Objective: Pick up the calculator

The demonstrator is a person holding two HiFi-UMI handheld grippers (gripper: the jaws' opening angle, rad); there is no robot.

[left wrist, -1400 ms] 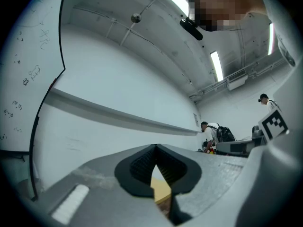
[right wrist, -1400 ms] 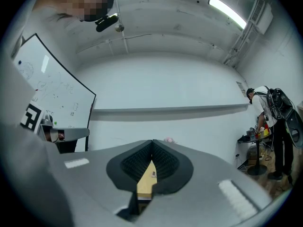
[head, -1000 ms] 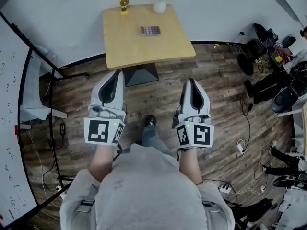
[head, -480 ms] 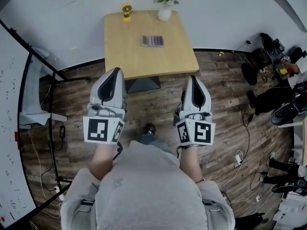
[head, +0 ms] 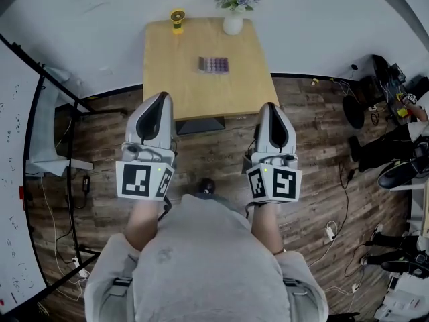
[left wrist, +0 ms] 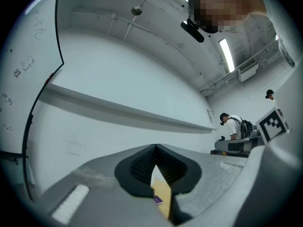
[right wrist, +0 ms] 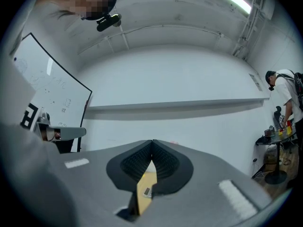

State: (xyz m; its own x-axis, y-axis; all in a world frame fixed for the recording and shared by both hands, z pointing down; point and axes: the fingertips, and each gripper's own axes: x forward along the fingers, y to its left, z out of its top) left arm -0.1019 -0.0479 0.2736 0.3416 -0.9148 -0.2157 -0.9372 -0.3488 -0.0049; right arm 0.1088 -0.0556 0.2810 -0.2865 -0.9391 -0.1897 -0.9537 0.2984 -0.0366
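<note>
Though left tongs [head: 161, 98] and right tongs [head: 269, 106] are both pressed together and empty, calculator [head: 213, 64] lies apart from them: flat at mid-bench [head: 173, 79], well ahead, between their lines. Small rectangle; rows of purple keys.

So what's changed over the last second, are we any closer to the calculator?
The person has walked toward the table. In the head view its near edge now reaches the tips of the left gripper and right gripper, where floor showed between them before. Nothing was gripped or released. Both grippers remain shut and empty, and the calculator lies untouched mid-table.
</note>
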